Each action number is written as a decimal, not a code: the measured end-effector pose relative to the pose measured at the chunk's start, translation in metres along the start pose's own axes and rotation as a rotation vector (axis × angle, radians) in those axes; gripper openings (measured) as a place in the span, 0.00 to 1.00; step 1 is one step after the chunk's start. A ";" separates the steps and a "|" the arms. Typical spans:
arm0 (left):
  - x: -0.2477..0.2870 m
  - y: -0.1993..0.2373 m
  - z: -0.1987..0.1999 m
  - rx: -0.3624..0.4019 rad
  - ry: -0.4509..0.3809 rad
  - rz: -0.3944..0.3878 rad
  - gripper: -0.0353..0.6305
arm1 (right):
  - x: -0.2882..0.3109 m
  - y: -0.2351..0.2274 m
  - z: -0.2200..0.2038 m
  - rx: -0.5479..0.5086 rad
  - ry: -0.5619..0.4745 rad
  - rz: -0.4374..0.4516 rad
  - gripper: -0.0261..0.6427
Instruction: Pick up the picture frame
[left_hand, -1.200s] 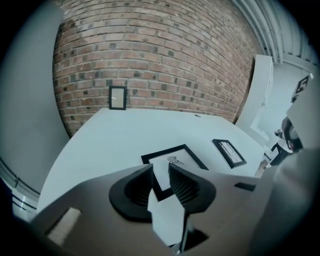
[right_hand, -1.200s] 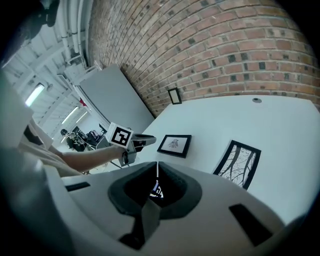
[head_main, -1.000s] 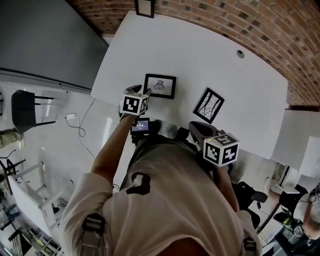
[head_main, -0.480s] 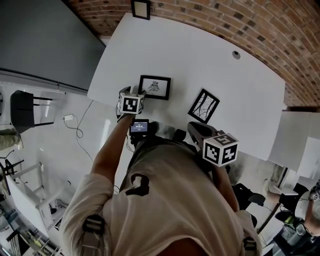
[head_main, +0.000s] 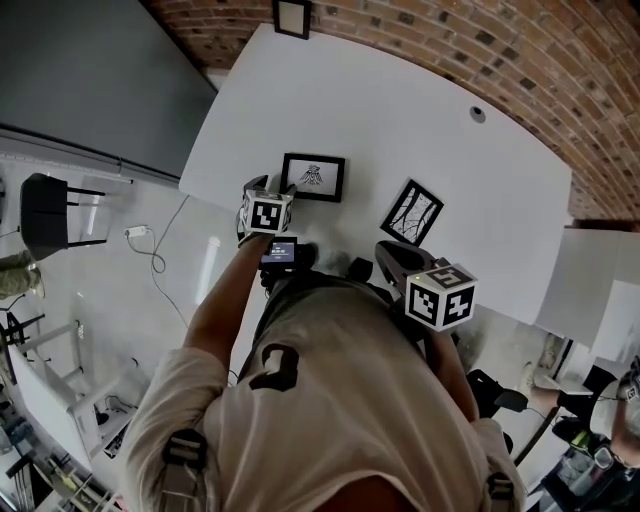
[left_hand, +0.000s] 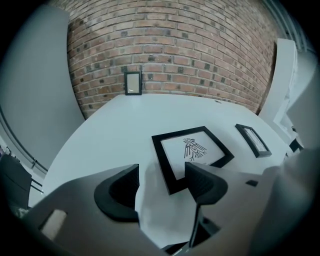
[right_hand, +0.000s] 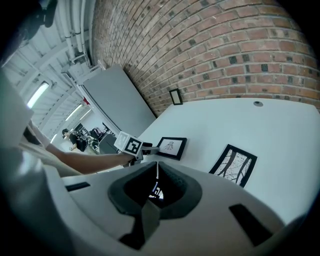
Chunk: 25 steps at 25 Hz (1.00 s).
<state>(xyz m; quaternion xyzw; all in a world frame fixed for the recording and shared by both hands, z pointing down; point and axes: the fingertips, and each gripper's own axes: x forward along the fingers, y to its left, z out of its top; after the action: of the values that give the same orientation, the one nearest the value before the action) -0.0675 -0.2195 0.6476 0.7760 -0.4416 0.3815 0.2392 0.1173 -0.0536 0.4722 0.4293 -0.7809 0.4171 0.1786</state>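
The picture frame (left_hand: 192, 150) lies flat on the white counter (left_hand: 110, 125), its near corner between the wide, now closing fingers of the left gripper (left_hand: 161, 176). A bite on the corner alone could let the frame twist or slip. Whether the fingertips reach under its edge is hidden. The right gripper (right_hand: 156, 170) has its fingers pressed together, empty.

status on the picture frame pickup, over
Left gripper jaws closing, bird picture frame corner between them, not gripped. Right gripper shut, empty. Nothing in the way.
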 end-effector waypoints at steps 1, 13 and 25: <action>-0.003 0.001 -0.002 -0.005 0.003 -0.001 0.48 | 0.001 0.001 0.000 0.001 0.000 0.000 0.05; -0.019 0.002 -0.017 -0.046 0.008 -0.009 0.48 | 0.006 0.009 0.000 -0.006 -0.005 0.012 0.05; -0.026 -0.003 -0.031 -0.083 0.042 -0.002 0.47 | 0.004 0.004 -0.008 0.002 0.006 0.054 0.05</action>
<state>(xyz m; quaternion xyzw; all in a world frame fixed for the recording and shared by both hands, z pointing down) -0.0856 -0.1826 0.6451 0.7579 -0.4510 0.3787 0.2807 0.1113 -0.0485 0.4774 0.4071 -0.7912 0.4238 0.1694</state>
